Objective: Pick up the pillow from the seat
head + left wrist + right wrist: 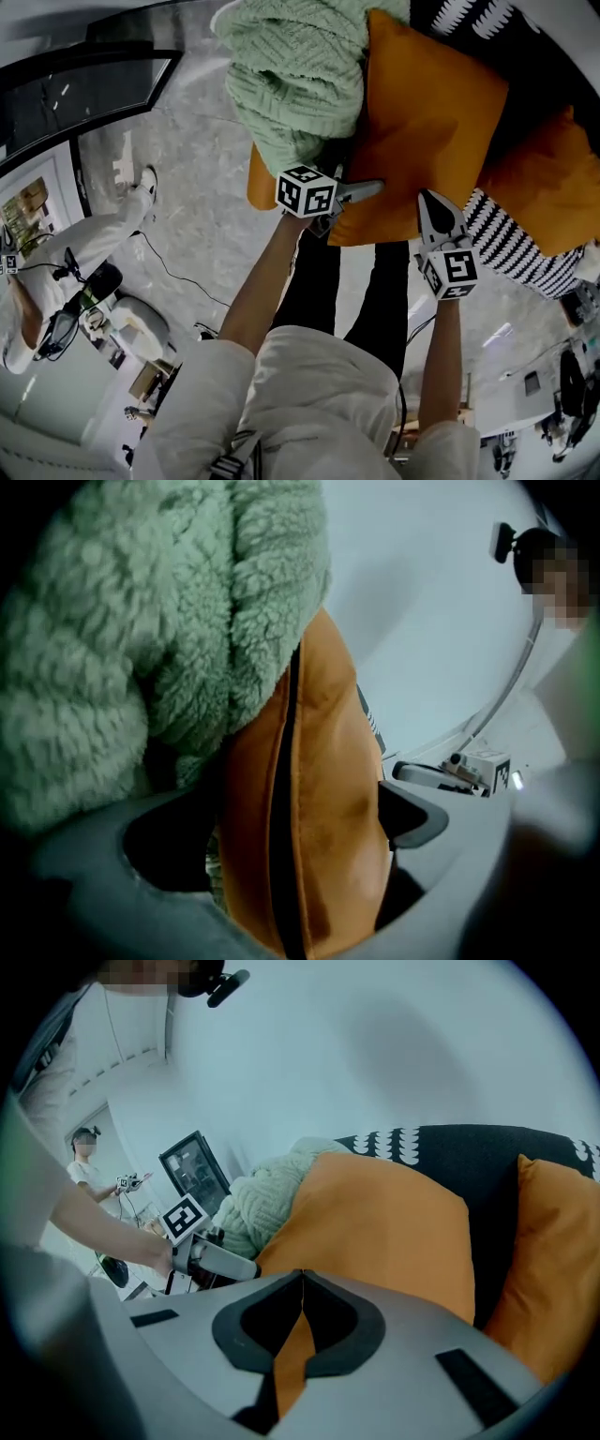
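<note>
Place: a recording studio or lab dressed as a living room.
Homely side: dark sofa, orange pillow, green knit throw.
Working side: second person in white wearing headgear, cable trailing across the pale stone floor.
</note>
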{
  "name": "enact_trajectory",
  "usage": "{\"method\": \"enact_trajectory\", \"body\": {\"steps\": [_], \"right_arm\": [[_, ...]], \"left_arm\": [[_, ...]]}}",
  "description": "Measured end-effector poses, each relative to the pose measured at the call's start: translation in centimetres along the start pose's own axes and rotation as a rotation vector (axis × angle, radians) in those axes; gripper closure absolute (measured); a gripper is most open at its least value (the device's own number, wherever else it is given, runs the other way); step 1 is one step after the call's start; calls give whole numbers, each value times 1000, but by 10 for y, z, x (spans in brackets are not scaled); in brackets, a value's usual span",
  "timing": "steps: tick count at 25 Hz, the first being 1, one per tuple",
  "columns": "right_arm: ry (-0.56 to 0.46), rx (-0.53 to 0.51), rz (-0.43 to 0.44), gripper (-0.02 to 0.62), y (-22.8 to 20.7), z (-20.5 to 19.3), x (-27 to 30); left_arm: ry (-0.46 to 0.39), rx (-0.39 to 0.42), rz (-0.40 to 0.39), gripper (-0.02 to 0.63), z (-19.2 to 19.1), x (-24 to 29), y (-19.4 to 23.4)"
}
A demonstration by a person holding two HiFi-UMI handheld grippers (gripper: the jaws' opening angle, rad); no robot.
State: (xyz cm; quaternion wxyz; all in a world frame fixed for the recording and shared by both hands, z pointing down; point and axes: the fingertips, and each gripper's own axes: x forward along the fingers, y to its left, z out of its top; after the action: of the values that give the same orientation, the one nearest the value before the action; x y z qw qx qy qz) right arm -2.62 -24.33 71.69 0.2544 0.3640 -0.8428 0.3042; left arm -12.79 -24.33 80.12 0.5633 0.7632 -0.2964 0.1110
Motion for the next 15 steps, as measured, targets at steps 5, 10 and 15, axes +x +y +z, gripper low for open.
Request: {"method": "enact_trajectory", "body": {"steps": [5, 10, 15], "right_arm": [[-16, 24, 0, 588, -15, -12, -5], [-22, 59, -6, 588, -33, -29, -8], [-36, 73, 3, 588, -43, -37, -8]], "left_arm": [[31, -33, -41, 54, -4, 16, 4], [38, -86, -110, 31, -1, 22, 0], [78, -23, -70, 14, -6, 32, 2]]}}
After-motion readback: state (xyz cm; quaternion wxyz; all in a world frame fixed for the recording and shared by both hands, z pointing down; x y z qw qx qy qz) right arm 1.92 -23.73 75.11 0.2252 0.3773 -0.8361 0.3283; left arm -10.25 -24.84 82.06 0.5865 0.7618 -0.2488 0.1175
